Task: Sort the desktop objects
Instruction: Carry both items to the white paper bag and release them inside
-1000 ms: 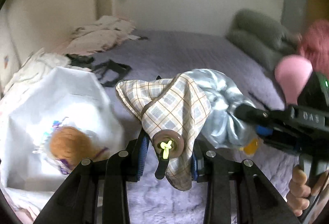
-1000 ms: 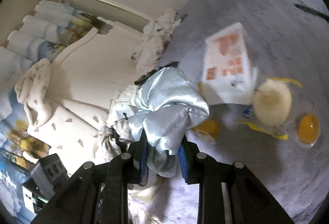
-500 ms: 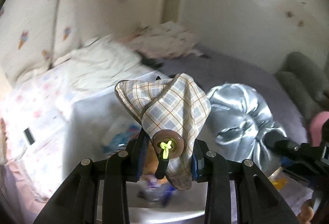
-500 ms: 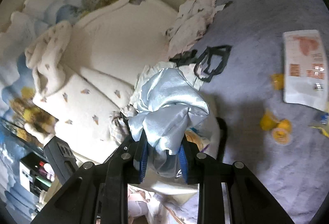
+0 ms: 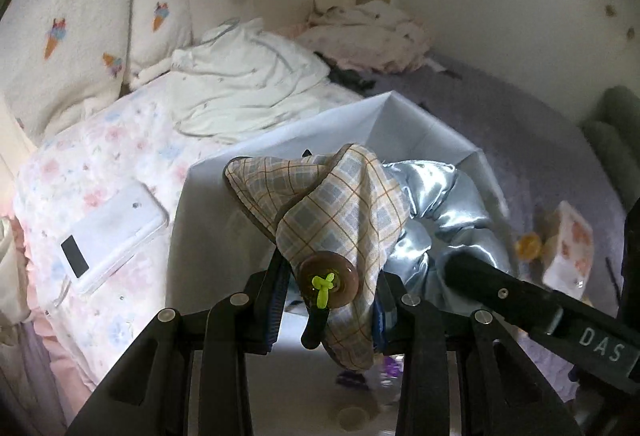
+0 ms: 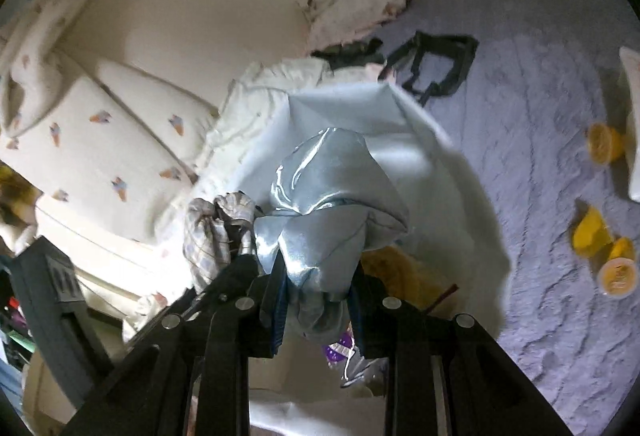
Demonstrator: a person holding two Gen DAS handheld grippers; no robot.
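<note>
My left gripper [image 5: 329,302] is shut on a plaid cloth scrunchie [image 5: 340,203] with a brown button [image 5: 328,278] stitched in green. It hangs over the open white box [image 5: 280,163]. My right gripper [image 6: 318,302] is shut on a shiny pale-blue satin scrunchie [image 6: 324,191], held above the same white box [image 6: 360,111]. The satin scrunchie [image 5: 452,215] and the right gripper's black body show at the right of the left wrist view. The plaid scrunchie [image 6: 212,232] shows at the left of the right wrist view. Inside the box lie orange and purple wrapped items, mostly hidden.
A white phone [image 5: 116,232] lies on a floral cover left of the box. Crumpled white clothing [image 5: 244,83] and ice-cream-print pillows [image 5: 80,23] sit behind. On the purple bedspread [image 6: 520,139] lie yellow cups [image 6: 604,143], a black strap [image 6: 436,63] and a white packet [image 5: 568,248].
Both grippers have swung left across the bed with their scrunchies still held. The white box has moved from the side to directly below them, and the pillows and phone have come into view.
</note>
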